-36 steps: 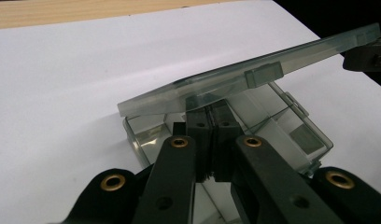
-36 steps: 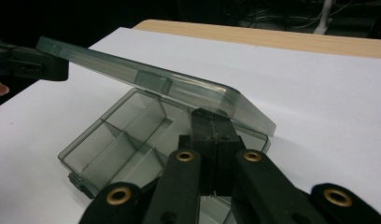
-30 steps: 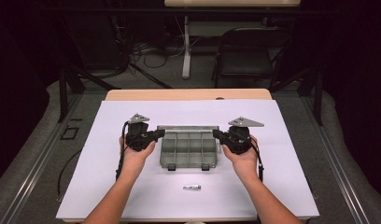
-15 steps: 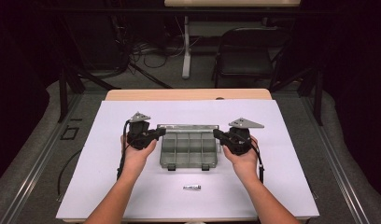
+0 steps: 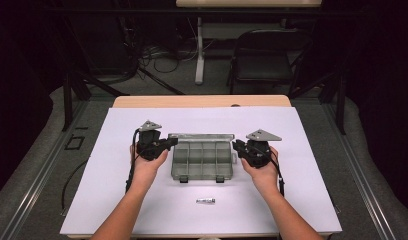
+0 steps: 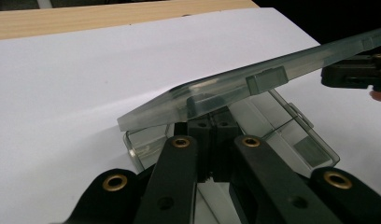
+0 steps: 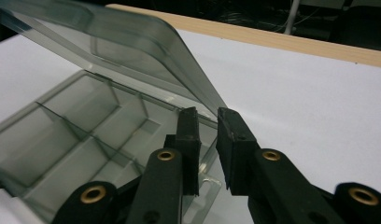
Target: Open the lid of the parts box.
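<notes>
Overhead camera first: a clear compartment box sits mid-sheet on white paper, the left gripper at its left end and the right gripper at its right end; a small label-like item nearer the person is too small to read. Left gripper view: the lid slants upward over jaws drawn together, their tips hidden under its edge, so any grip is unclear. Right gripper view: jaws stand slightly apart beside the raised lid's corner, contact uncertain.

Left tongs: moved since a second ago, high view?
No clear move. The left tongs sit at the same left end of the compartment box, below the table's wooden far edge, as before.
</notes>
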`<state>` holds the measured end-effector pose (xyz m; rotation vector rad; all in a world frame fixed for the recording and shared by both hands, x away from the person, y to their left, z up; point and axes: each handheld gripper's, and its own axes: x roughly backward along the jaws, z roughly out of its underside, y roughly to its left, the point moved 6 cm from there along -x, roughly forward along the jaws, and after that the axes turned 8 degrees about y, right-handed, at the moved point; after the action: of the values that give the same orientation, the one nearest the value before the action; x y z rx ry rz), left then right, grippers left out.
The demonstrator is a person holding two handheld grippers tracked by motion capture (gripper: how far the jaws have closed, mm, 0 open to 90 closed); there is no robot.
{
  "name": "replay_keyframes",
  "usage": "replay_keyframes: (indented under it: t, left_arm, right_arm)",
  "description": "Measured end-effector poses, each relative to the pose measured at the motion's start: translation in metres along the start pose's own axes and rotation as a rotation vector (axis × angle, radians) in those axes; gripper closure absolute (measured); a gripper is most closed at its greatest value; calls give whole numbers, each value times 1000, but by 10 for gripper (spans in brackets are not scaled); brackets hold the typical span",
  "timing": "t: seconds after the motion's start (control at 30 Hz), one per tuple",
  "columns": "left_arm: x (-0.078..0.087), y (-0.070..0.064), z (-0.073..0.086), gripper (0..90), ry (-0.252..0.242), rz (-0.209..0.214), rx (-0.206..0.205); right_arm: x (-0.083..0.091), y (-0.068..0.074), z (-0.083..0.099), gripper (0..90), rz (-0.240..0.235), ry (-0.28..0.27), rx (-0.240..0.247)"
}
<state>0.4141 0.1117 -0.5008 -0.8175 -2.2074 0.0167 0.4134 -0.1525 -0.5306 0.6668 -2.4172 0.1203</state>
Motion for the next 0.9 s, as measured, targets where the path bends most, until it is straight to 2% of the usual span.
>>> replay_keyframes:
  t: [0.07,0.4,0.9]
  left_arm:
    - [0,0,0,900,0,1,0]
    - [0,0,0,900,-2,2,-2]
    - [-2,0,2,898,5,2,-6]
  right_arm:
    - [-5,-2,1,779,17,6,9]
    - [-30,-12,4,747,19,37,-6]
    - [-38,-7,-3,752,13,18,37]
